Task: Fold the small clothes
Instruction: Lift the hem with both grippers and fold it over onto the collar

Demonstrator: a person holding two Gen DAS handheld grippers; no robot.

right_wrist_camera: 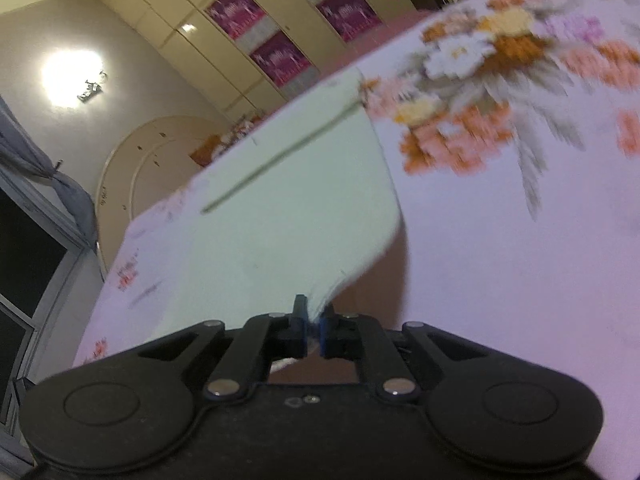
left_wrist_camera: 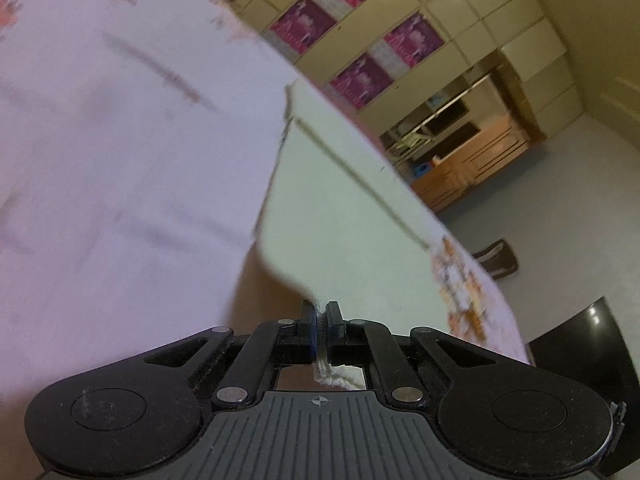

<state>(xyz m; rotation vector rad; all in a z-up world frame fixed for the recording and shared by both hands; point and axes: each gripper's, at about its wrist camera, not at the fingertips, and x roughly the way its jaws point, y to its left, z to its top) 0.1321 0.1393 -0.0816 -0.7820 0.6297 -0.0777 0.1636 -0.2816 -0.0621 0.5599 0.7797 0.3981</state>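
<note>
A pale green cloth (left_wrist_camera: 344,208) lies spread over a flowered bedsheet (left_wrist_camera: 120,140). My left gripper (left_wrist_camera: 320,320) is shut on one near corner of the cloth and lifts it off the sheet. In the right wrist view the same cloth (right_wrist_camera: 288,200) stretches away from me, with a thin dark line across it. My right gripper (right_wrist_camera: 313,320) is shut on its other near corner, also raised, with a shadow beneath. The views are tilted and blurred.
The bedsheet (right_wrist_camera: 520,240) with orange flower prints covers the bed. Cream wardrobes with magenta posters (left_wrist_camera: 360,76) line the far wall. A wooden cabinet (left_wrist_camera: 472,160) stands at the back. A dark window with a grey curtain (right_wrist_camera: 44,216) is at the left.
</note>
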